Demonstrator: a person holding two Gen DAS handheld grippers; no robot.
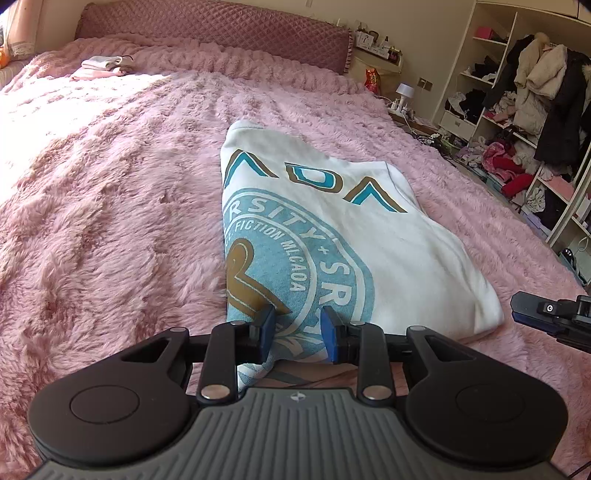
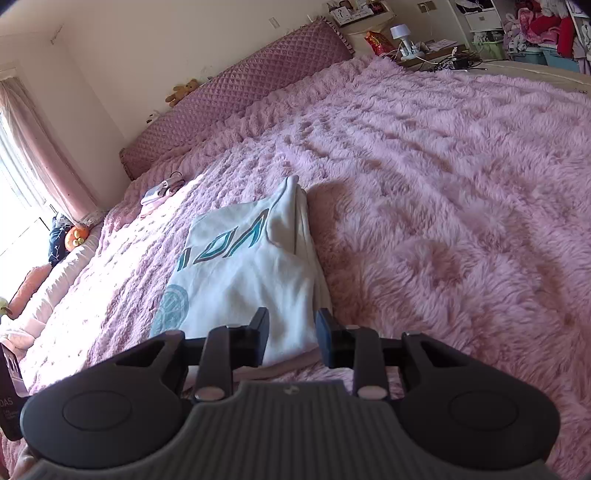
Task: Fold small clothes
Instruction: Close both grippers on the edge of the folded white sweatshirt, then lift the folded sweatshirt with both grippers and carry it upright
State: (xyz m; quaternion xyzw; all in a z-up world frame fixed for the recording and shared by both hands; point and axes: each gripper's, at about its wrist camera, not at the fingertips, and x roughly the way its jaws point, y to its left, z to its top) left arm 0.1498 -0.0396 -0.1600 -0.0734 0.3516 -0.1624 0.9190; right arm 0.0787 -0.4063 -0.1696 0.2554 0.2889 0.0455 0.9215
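A white T-shirt [image 1: 369, 236] with a blue and gold round print lies folded on the pink fluffy bed cover [image 1: 110, 184]. My left gripper [image 1: 297, 328] is open over the shirt's near printed edge, with its blue pads apart and the cloth lying below and between them. In the right wrist view the same T-shirt [image 2: 251, 273] shows its plain white folded side. My right gripper [image 2: 291, 332] stands open at that near edge, with cloth between its fingers but not pinched. The right gripper [image 1: 550, 314] also shows at the right edge of the left wrist view, just off the shirt's corner.
A small pile of folded clothes [image 1: 101, 66] lies far back by the quilted headboard [image 1: 221, 26]. A nightstand with a lamp [image 1: 404, 90] and open shelves full of clothes [image 1: 517, 122] stand to the right of the bed. A curtained window [image 2: 22, 147] is on the other side.
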